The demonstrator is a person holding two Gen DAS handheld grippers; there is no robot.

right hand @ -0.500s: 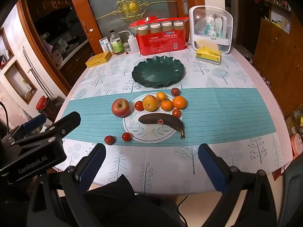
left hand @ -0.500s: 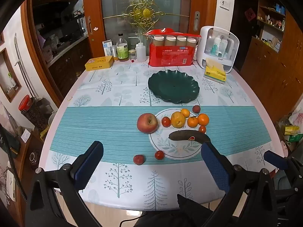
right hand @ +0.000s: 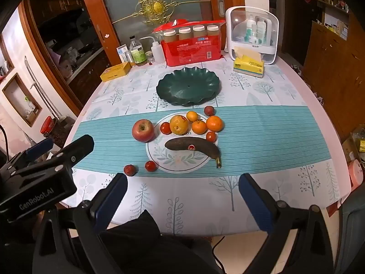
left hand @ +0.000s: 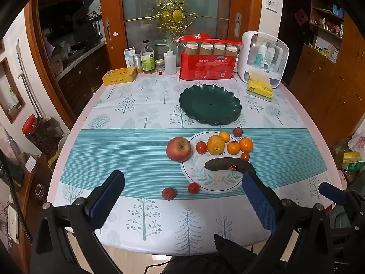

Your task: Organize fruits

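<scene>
Fruit: your dark banana (right hand: 192,147), oranges (right hand: 214,123) and small tomatoes (right hand: 165,128) sit on the white plate (right hand: 159,154) mid-table; the apple (right hand: 143,130) touches its left rim. Green dish (right hand: 188,85): behind the plate, bare. Your left gripper (left hand: 182,202) and right gripper (right hand: 182,199): both spread wide, holding nothing, above the near tablecloth (right hand: 262,134).

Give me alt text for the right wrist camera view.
The open right gripper hovers over a table's near edge, nothing between its jaws. Ahead, a dark banana, oranges and tomatoes sit on a white plate, an apple beside it, a green dish behind.
</scene>
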